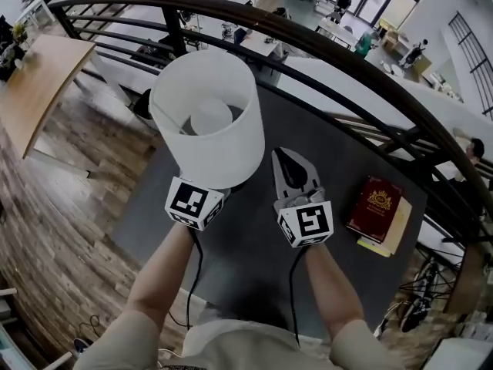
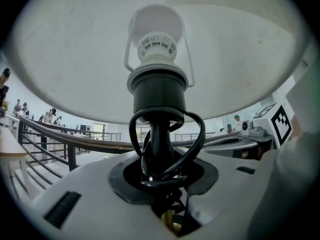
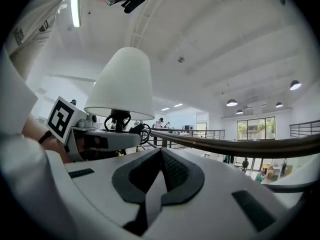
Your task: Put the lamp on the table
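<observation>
White and thin, the lamp's (image 1: 204, 118) shade is judged light but easily dented. The stiff dark stem (image 2: 159, 134) is the sounder hold and is clamped there by the left gripper (image 2: 159, 184), above the tabletop (image 1: 331, 141). The right gripper (image 1: 283, 157) is seen closed, empty.

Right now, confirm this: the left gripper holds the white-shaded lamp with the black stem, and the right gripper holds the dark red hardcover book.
Wrong about the right gripper: the right gripper view shows its jaws shut on nothing. The dark red book lies on the dark table. The rest holds.
</observation>
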Demonstrator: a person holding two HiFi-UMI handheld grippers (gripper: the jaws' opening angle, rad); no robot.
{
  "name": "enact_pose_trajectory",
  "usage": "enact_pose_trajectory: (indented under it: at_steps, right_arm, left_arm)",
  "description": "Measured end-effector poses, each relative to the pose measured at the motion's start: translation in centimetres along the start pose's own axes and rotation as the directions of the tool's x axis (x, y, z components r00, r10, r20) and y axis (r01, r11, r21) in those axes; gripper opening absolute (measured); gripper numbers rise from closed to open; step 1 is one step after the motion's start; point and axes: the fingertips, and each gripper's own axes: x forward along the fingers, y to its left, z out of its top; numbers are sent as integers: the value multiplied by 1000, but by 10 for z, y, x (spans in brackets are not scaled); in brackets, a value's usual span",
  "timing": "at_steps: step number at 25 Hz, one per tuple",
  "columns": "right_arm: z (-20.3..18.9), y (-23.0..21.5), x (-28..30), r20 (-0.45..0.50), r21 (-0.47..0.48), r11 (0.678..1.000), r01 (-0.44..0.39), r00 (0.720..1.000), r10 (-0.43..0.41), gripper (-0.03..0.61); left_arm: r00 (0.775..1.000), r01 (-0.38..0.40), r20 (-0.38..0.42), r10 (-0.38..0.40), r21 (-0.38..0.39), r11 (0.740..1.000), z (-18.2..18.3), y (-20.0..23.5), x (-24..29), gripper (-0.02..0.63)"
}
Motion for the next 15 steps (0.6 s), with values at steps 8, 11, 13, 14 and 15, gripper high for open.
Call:
enact_pose_trajectory:
  at_steps: [8, 11, 13, 14, 15]
  right_arm:
    - [-56, -39, 50, -72, 28, 999, 24, 997, -22, 2]
    - [-75, -43, 61, -96, 40, 999, 30, 995, -26, 2]
    - [-86, -46, 66, -112, 42, 999, 28, 993, -23, 2]
    - [-90, -46, 68, -117, 45, 999, 28, 993, -22, 2]
    - [-95, -47, 70, -122, 48, 998, 29, 992, -23, 2]
  left_arm:
    - [999, 36, -27, -36, 4, 999, -63, 21, 63, 132]
    - [997, 64, -33, -63, 16, 998, -83, 20, 76, 132]
    - [997, 72, -40, -71, 36, 997, -95, 20, 82, 132]
    - [996, 73, -46, -71, 43, 996, -101, 20, 84, 132]
    - [996, 71, -51, -69, 45, 996, -106, 22, 85, 132]
